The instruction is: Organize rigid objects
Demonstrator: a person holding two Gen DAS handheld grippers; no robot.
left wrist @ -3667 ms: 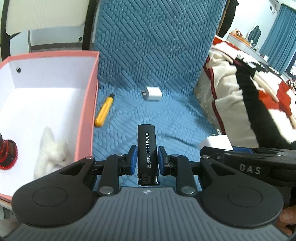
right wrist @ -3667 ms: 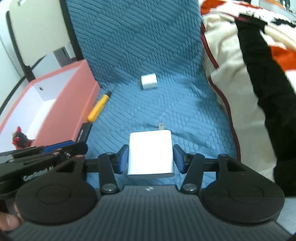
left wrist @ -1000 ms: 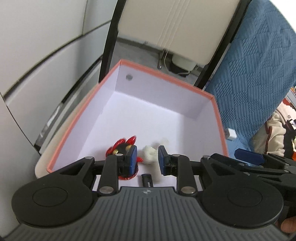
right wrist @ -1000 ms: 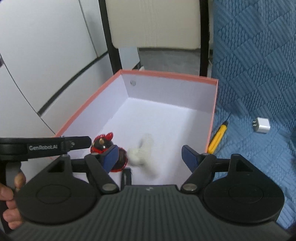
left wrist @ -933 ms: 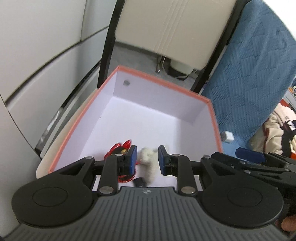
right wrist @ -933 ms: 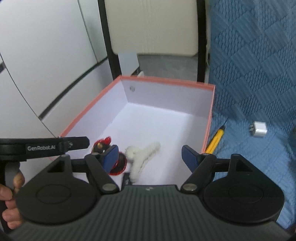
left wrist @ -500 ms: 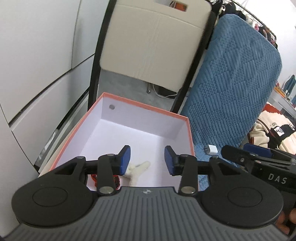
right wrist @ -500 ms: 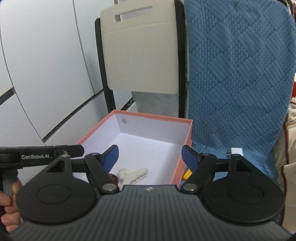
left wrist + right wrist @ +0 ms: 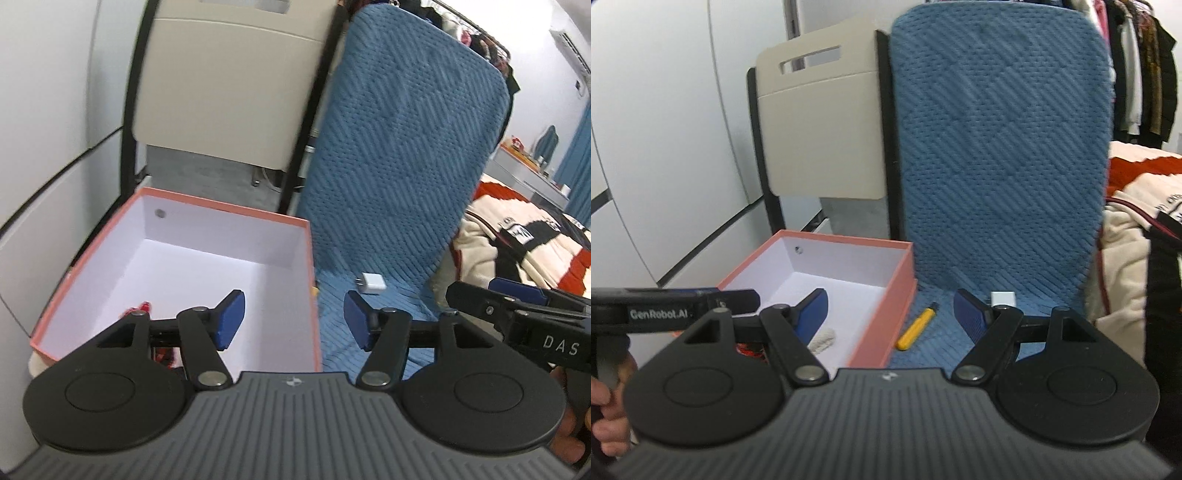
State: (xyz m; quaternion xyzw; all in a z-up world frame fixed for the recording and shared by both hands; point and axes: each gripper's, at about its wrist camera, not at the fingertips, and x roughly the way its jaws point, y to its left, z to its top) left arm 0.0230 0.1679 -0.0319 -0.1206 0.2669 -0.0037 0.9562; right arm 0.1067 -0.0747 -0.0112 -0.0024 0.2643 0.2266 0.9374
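A pink box with a white inside (image 9: 310, 266) (image 9: 886, 306) stands to the left of a blue quilted seat (image 9: 369, 306) (image 9: 945, 325). A red toy (image 9: 142, 308) and a white fluffy item (image 9: 823, 339) lie in the box. A small white charger (image 9: 372, 283) (image 9: 1004, 297) and a yellow utility knife (image 9: 916, 329) lie on the seat. My left gripper (image 9: 293, 321) is open and empty, raised above the box's right wall. My right gripper (image 9: 890, 317) is open and empty, raised above the box and seat.
A beige chair back (image 9: 820, 136) stands behind the box. The blue seat back (image 9: 997, 147) rises behind the seat. A cream, red and black blanket (image 9: 517, 243) lies at the right. White wall panels (image 9: 665, 147) are at the left.
Both grippers have let go of their objects over the box, opened wide and pulled back and up. The views now take in the seat, charger and knife.
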